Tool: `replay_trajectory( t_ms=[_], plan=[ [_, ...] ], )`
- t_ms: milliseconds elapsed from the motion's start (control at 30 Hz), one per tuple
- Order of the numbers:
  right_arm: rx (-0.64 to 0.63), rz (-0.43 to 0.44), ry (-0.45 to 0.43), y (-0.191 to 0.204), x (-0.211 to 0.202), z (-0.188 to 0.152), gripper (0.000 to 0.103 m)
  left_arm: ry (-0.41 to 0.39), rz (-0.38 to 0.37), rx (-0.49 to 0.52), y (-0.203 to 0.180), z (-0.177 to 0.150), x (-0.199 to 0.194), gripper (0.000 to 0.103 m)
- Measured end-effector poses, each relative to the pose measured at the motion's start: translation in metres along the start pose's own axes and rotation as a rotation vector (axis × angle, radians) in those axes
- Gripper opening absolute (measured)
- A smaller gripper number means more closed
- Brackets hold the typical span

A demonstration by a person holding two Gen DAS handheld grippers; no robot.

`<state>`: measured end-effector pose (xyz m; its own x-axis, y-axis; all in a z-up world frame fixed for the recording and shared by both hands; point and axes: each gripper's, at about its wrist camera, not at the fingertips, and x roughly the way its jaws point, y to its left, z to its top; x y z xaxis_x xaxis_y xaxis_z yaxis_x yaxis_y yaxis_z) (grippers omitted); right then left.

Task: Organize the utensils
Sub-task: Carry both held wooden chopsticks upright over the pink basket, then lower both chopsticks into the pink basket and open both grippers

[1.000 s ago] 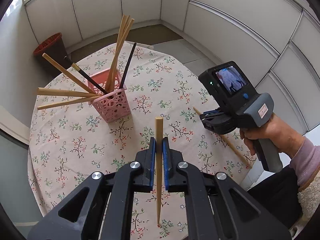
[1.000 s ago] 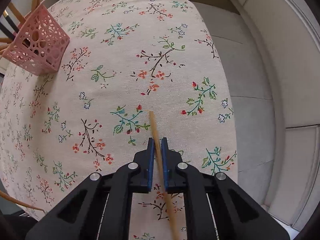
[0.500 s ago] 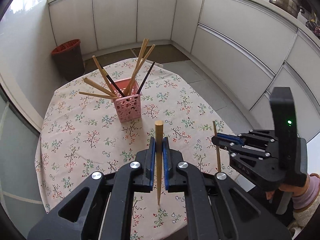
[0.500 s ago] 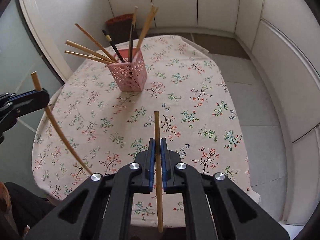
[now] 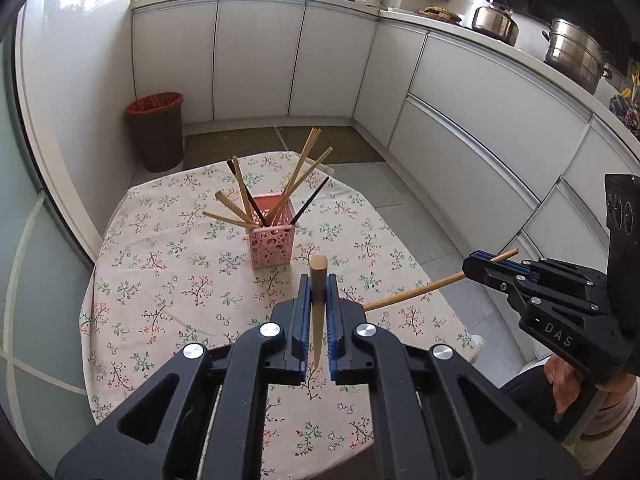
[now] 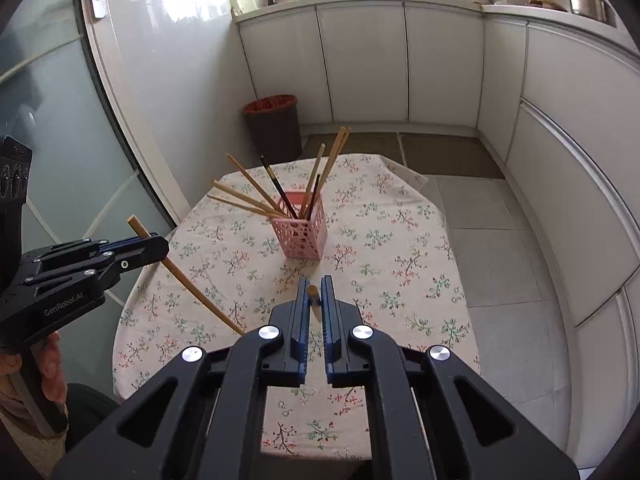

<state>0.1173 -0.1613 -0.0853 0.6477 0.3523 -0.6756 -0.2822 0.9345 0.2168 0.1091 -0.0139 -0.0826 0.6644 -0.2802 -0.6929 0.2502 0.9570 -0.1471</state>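
We clamp one chopstick (image 5: 319,300) in the left hand-held gripper (image 5: 319,292), another chopstick (image 6: 313,295) in the right hand-held gripper (image 6: 314,296), both above the table (image 5: 160,280), short of the pink basket (image 5: 272,246).

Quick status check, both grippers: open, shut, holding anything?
Left gripper: shut on a wooden chopstick.
Right gripper: shut on another wooden chopstick, held above the table.

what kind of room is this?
Most likely a home kitchen: white cabinets under a counter, steel pots on it, a bin in the corner, and a small table with a floral cloth holding a pink basket of chopsticks.
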Motion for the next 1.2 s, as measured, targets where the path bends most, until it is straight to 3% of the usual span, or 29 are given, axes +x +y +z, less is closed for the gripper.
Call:
replay_trajectory(
  t_ms=[367, 700, 867, 967, 1133, 1200],
  plan=[
    [-0.012, 0.048, -0.123, 0.011, -0.017, 0.066, 0.006, -0.170, 0.067, -0.033, 0.007, 0.073, -0.018, 0.006],
    [0.048, 0.087, -0.177, -0.006, -0.004, 0.087, 0.006, -0.267, 0.186, -0.084, 0.017, 0.132, 0.025, 0.006],
    [0.075, 0.095, -0.201, -0.013, 0.004, 0.095, 0.006, -0.218, 0.227, -0.084, 0.027, 0.137, 0.068, 0.007],
    [0.082, 0.104, -0.211, -0.012, 0.009, 0.098, 0.006, -0.147, 0.214, -0.119, 0.038, 0.129, 0.086, 0.012],
    [0.078, 0.100, -0.260, -0.003, 0.015, 0.104, 0.006, -0.242, 0.220, -0.146, 0.045, 0.112, 0.051, 0.025],
    [0.070, 0.090, -0.287, 0.003, 0.017, 0.109, 0.006, -0.290, 0.243, -0.175, 0.051, 0.105, 0.035, 0.036]
  ],
)
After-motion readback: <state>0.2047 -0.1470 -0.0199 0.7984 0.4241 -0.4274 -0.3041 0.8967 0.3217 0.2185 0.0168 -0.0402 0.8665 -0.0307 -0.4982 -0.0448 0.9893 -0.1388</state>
